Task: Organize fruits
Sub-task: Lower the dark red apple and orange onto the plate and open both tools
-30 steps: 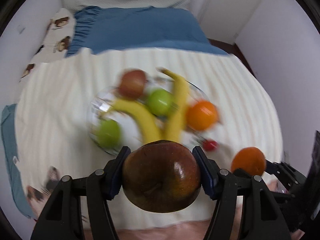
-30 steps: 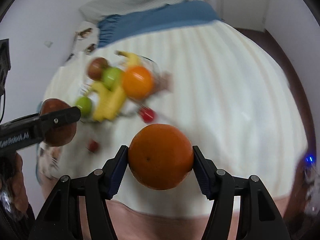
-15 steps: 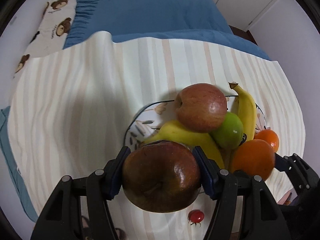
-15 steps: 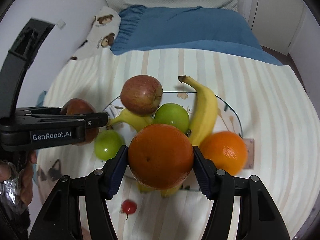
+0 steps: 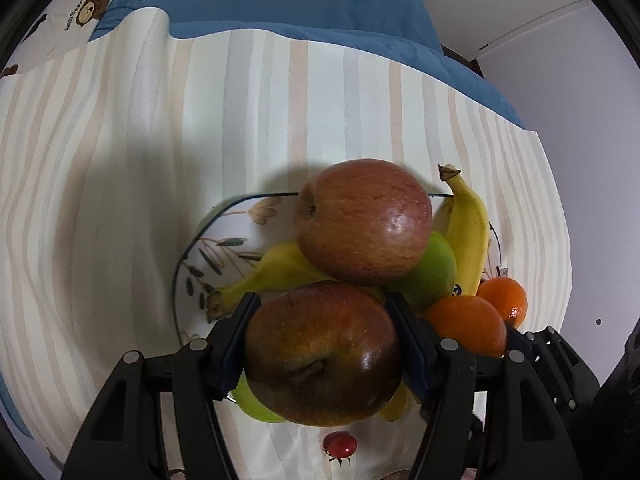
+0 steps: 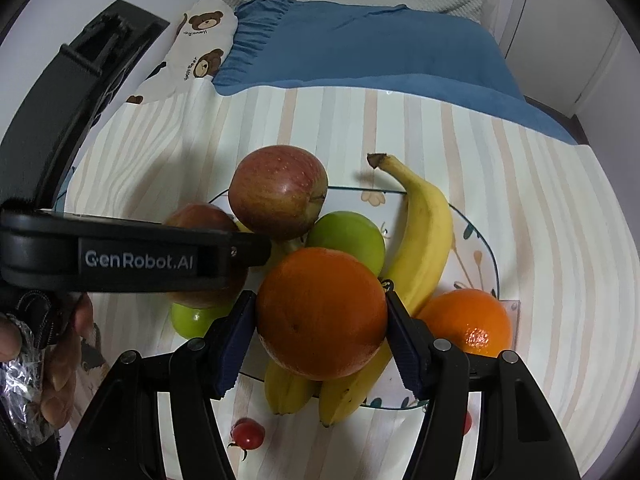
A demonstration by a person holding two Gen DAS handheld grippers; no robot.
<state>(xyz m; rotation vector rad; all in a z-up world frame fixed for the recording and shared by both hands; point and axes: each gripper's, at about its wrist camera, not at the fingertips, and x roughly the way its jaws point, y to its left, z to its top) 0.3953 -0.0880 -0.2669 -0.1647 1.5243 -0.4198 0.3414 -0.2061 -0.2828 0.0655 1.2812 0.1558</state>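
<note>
My left gripper (image 5: 324, 350) is shut on a dark red apple (image 5: 322, 354), held just over the near left part of a leaf-patterned plate (image 5: 224, 240). My right gripper (image 6: 320, 316) is shut on an orange (image 6: 322, 312) above the plate's (image 6: 478, 256) near middle. The plate carries a red apple (image 6: 278, 192) on top of a pile, a green apple (image 6: 348, 240), bananas (image 6: 424, 232), a second green apple (image 6: 192, 318) and another orange (image 6: 468, 322). In the right wrist view the left gripper's arm (image 6: 132, 258) crosses from the left, with its dark apple (image 6: 200, 220) behind it.
The plate lies on a striped cloth (image 5: 120, 160) over a bed with a blue blanket (image 6: 360, 52) and a bear-print pillow (image 6: 200, 32). A small red cherry tomato (image 6: 248, 432) sits on the cloth near the plate's front edge. A person's hand (image 6: 44, 360) holds the left gripper.
Both grippers have swung in over the plate and come down closer to the fruit pile, each still holding its fruit. In the last half second they have barely shifted.
</note>
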